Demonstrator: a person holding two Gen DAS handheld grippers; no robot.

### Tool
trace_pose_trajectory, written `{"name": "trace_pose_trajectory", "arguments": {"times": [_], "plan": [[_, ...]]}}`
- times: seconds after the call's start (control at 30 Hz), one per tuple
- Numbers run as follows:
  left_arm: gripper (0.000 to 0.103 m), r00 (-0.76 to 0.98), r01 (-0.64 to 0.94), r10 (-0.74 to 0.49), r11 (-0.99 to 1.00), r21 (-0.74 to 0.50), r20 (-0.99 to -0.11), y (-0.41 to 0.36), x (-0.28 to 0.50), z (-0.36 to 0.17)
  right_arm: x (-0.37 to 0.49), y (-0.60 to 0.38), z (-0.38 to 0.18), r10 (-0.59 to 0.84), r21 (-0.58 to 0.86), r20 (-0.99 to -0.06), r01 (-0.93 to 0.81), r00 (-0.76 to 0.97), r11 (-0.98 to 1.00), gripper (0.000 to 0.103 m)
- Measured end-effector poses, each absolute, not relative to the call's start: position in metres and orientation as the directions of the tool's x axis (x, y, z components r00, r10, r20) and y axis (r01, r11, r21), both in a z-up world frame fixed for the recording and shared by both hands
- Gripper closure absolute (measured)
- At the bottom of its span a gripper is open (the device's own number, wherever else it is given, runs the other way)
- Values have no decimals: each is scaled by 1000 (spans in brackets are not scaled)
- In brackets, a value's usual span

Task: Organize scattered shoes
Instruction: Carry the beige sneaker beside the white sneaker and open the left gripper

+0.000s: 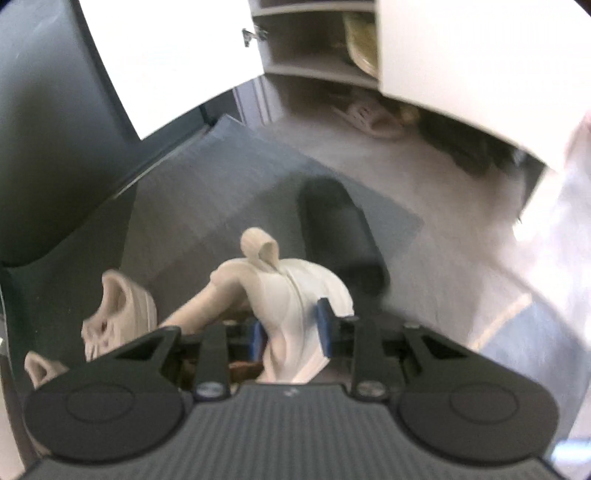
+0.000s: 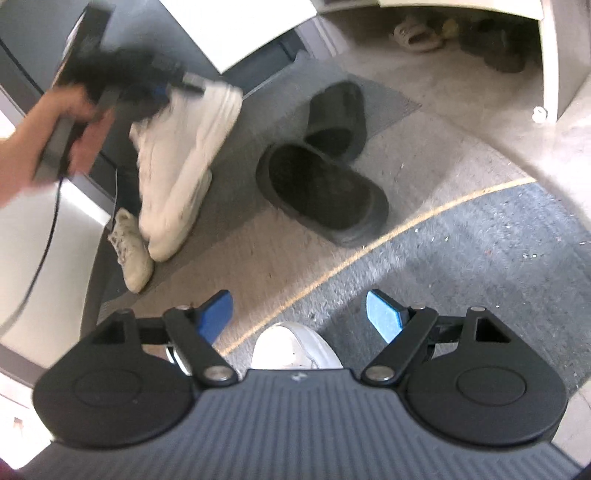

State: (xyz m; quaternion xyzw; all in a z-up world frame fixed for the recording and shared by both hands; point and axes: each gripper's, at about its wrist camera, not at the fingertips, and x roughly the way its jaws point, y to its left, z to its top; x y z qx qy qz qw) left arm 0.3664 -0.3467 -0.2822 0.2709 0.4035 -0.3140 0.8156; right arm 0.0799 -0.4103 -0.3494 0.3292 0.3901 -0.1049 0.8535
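A: Grey floor (image 2: 461, 155) all around, with dark mat (image 1: 229, 192) near open white shoe cabinet (image 1: 317, 48). Yellow line (image 2: 369, 251) across floor, blue-grey carpet beyond it.

B: Left gripper (image 1: 291, 328)?

A: Closed on cream sneaker (image 1: 291, 295), blue fingers (image 1: 324, 325) pressed on both sides of heel part. Lifted above mat, toe hanging down in right wrist view (image 2: 177, 158). Held by a hand (image 2: 40, 136) on gripper handle, quite blurred.

B: And second sneaker of pair?

A: Lying on mat below, second cream sneaker (image 2: 131, 247), just beside toe of lifted one. Seen also low at left in left wrist view (image 1: 118, 314).

B: Right gripper (image 2: 299, 317)?

A: Fingers spread wide, nothing between them. Hovering over carpet and yellow line. Below it, white shoe toe (image 2: 295, 347), probably on person's foot, cannot tell for sure.

B: Other shoes?

A: 2 black slippers (image 2: 325, 188) on floor, at edge of mat, one overlapping other, soles turned partly up. Only 1 of them clear in left wrist view (image 1: 340, 229), just beyond lifted sneaker.

B: Inside cabinet?

A: Bottom space: pale sandal (image 2: 417, 33) and dark shoes (image 2: 495, 44) next to it. Higher shelf: something yellowish (image 1: 362, 44), too blurred to name. Cabinet door (image 1: 480, 62) open at right.
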Motion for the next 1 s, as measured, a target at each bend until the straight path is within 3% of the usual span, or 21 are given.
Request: {"name": "trace_pose_trajectory", "arguments": {"times": [0.23,0.53,0.6,0.67,0.7,1.0], "plan": [[77,420,786,-259,582,207,-869,-325,308,-353,58,-394,-333,35,466,-719,445,694,765,21],[82,367,820,-258,543,180,-894,-342,273,-392,58,-386,-340,45,474,-734,463,678,749,21],[71,378,816,-290,552,169,-879,-334,265,-381,56,-384,-342,53,482,-731,459,680,747,21],[27,389,804,-322,576,148,-863,-323,262,-366,57,-381,-343,71,489,-730,446,680,750,21],[22,390,799,-337,587,133,-857,-317,260,-359,58,-380,-343,81,492,-729,439,679,752,21],[20,317,749,-368,663,-7,-874,-233,221,-295,68,-367,-347,168,519,-725,370,667,771,21]]}}
